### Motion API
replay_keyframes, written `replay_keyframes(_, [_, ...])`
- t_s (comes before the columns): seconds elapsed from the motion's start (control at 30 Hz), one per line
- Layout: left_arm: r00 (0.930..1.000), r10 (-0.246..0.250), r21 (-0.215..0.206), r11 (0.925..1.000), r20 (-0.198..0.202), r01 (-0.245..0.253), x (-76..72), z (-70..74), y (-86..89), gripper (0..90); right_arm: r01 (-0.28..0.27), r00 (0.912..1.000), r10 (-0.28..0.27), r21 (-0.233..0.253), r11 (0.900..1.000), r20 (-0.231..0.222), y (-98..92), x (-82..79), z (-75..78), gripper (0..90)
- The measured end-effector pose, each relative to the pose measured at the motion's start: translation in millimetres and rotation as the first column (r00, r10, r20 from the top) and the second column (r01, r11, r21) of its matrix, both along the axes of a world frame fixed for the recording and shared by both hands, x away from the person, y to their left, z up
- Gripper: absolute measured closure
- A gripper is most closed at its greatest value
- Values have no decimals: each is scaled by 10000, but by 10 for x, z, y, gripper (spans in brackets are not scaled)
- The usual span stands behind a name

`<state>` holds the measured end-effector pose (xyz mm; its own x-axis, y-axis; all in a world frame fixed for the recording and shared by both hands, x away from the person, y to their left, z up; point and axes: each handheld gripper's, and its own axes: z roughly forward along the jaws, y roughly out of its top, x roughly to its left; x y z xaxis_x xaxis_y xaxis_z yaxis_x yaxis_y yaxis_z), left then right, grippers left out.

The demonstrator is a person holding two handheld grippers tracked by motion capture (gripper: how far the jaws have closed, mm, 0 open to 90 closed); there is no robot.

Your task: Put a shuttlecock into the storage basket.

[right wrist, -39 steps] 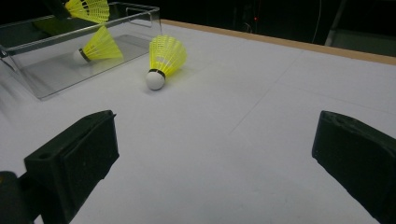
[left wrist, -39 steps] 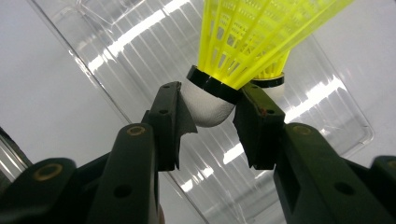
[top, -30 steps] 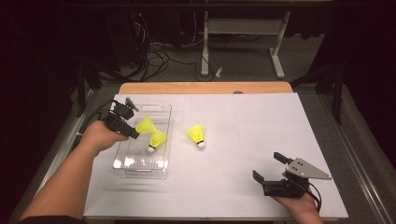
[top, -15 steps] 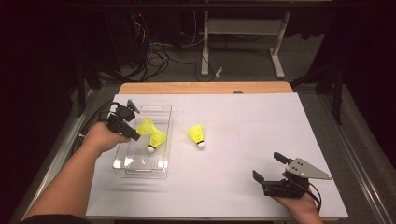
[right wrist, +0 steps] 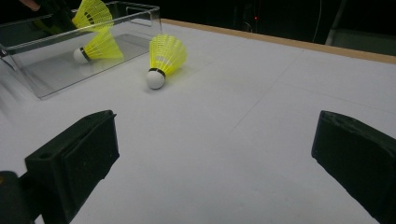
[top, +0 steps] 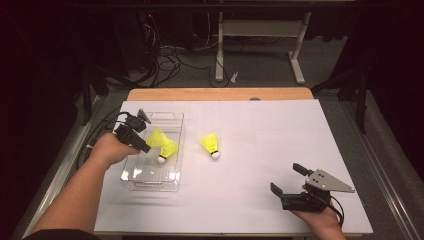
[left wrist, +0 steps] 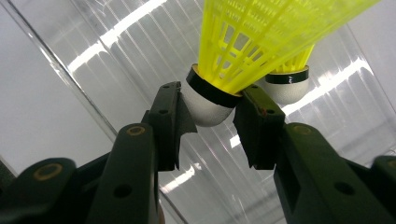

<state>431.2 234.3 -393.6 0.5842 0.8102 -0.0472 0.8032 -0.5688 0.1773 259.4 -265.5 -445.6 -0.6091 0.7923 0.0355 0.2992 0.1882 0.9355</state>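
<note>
Hanging over the clear bin (top: 176,131), a yellow shuttlecock (left wrist: 219,93) is pinched by its cork in the left claw (left wrist: 212,109) — let go crooked, it could be bounced out. Right claw (top: 292,181) is parked wide open, empty, on the tabletop (top: 280,130).

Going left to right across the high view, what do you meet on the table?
Left tongs → clear plastic bin → yellow shuttlecock on the white table surface → right tongs.
</note>
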Motion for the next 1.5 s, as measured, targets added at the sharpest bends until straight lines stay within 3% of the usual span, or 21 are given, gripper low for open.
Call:
replay_keyframes(0.5, [10000,-26,281,9996,-82,28,24,-54,2,621,-65,10000,64,-48,10000,-47,6,5,-10,10])
replay_keyframes(0.9, [9999,-86,92,9999,-67,87,19,-68,-1,608,-45,9999,45,-35,10000,-106,13,7,-20,10])
replay_keyframes(1.2, [10000,37,-171,9998,29,-37,7,-22,16,519,-55,10000,55,-54,10000,-70,13,7,-17,10])
replay_keyframes(1.5, [9999,89,-276,9996,104,-87,-17,26,38,492,-54,10000,53,-72,10000,-46,14,3,-12,10])
